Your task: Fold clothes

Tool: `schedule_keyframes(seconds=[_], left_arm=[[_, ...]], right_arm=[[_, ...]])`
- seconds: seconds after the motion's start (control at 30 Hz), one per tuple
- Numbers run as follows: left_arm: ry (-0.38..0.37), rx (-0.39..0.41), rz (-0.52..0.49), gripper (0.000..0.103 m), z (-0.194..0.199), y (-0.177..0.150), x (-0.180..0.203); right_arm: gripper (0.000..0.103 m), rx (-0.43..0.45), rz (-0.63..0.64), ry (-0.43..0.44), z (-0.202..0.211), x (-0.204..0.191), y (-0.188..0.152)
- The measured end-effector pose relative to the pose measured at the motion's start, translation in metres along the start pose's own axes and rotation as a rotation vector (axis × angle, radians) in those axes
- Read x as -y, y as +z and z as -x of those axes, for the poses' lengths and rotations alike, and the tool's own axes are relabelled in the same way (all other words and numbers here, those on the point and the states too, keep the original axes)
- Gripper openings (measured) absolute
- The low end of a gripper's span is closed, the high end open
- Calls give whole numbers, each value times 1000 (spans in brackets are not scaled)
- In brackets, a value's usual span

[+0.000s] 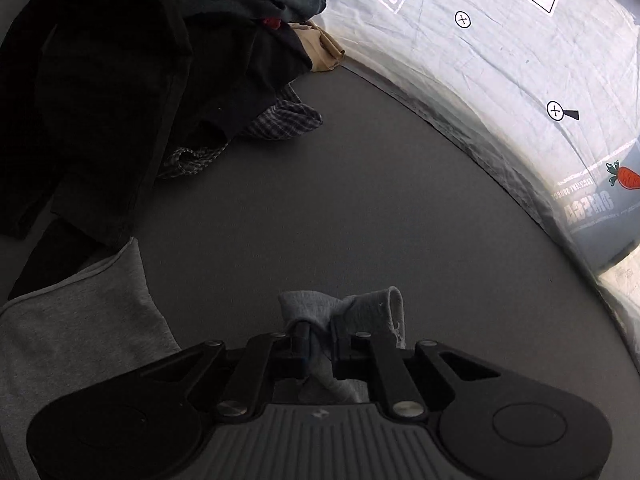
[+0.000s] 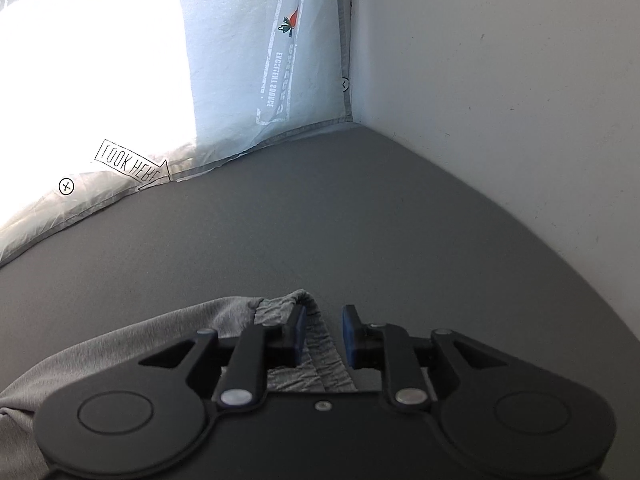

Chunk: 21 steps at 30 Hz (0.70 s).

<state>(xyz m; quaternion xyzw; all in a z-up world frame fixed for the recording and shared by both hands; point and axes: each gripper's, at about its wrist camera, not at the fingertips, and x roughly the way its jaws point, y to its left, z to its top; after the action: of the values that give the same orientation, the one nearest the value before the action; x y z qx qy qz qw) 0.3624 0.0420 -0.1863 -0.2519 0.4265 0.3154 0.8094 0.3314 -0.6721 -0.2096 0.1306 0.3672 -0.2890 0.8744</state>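
Where nearest the lens, left wrist view: left gripper (image 1: 320,340) at bottom centre, jaws nearly together and pinching a bunched fold of the light grey garment (image 1: 72,344); the cloth pokes out past the fingertips, apparently held so an edge can be carried over for a fold.
Garment body, left wrist view: lies flat at lower left on the grey counter (image 1: 340,208), one hemmed edge showing; judged to be the piece now being folded.
Nearest the lens, right wrist view: right gripper (image 2: 323,332) at bottom centre, jaws parted; the blue pads (image 2: 349,334) stand apart, the left one against the cloth, the right one clear of it, so no pinch shows.
Garment edge, right wrist view: a ribbed or crumpled hem rises between and under the jaws, the rest trailing off to lower left; whether it is being let go or about to be taken, cannot tell.
Middle ground: bare counter, open room for laying the fold.
Far, left wrist view: pile of dark clothes (image 1: 120,80) at upper left, with denim, a checked piece (image 1: 288,120) and a tan piece (image 1: 320,48); likely waiting their turn.
Farthest: printed white sheet (image 1: 500,40) along the counter's back edge; plain wall (image 2: 500,80) at upper right in the right wrist view.
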Motion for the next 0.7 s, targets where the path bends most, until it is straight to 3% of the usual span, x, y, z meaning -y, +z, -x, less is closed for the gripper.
schedule_keyframes(seconds=[0.13,0.17,0.33,0.4,0.47,0.7], left_arm=[[-2,-28,-61,32,-4,-14,2],[0,-29,-77,38,-5,-15,5],[-28,-8,-95,54,-7,-3,20],[-41,-18,-101,66,-12,1,24],[-43,-45,-118,70,-23,3,28],[-8,-87,-124,69,-59,-2,31]], right_arm=[[45,-42,-18,8,-12,-3,0],[46,-47,-13,9,-16,-5,0],[72,-69,14,3,-36,-11,1],[74,-93,1,-2,-48,-9,-1],[75,-129,-42,5,-61,-3,-2],[80,-187,-161,59,-84,10,-4]])
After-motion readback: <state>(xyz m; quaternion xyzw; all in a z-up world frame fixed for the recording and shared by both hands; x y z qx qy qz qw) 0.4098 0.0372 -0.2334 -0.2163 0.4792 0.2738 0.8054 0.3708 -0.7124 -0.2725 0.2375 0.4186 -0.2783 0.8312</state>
